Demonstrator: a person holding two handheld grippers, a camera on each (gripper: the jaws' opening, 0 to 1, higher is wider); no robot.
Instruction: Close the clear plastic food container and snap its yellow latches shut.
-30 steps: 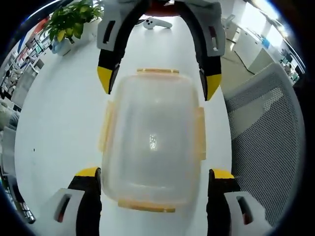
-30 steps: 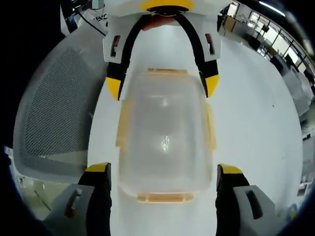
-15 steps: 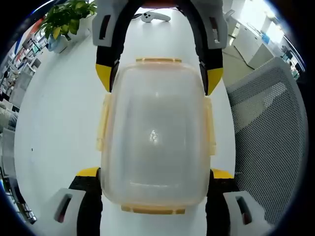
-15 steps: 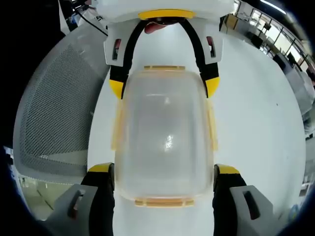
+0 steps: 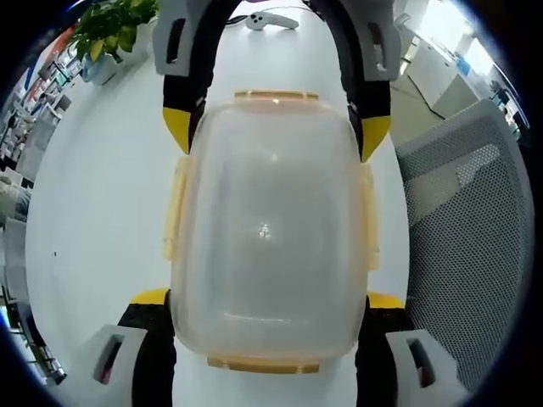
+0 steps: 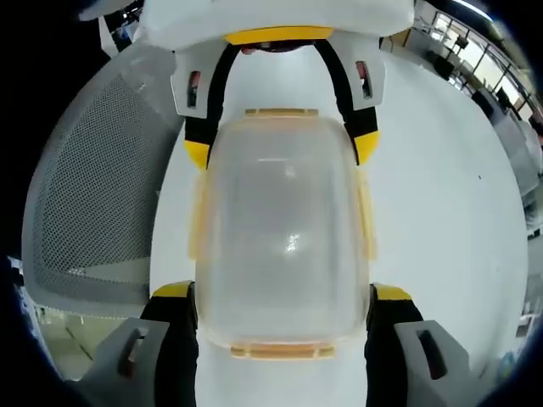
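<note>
Your left gripper (image 5: pixel 267 305) and right gripper (image 6: pixel 282 297), jaws apart, flank the frame-centre container (image 5: pixel 270 229) on the white table (image 5: pixel 102 186).

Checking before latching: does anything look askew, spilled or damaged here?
Nothing stands out. The clear plastic food container sits level on the white table, lid on, yellow latches intact, both tongs straddling its ends.

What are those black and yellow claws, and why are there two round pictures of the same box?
A person holds two grabbing tools, one in each hand. Each tool carries a camera, so you get two pictures from opposite ends. The left gripper and the right gripper straddle a clear plastic food container with its lid on. Yellow latches line its edges. It sits on a white table, beside a grey mesh chair. A plant stands far off.
</note>
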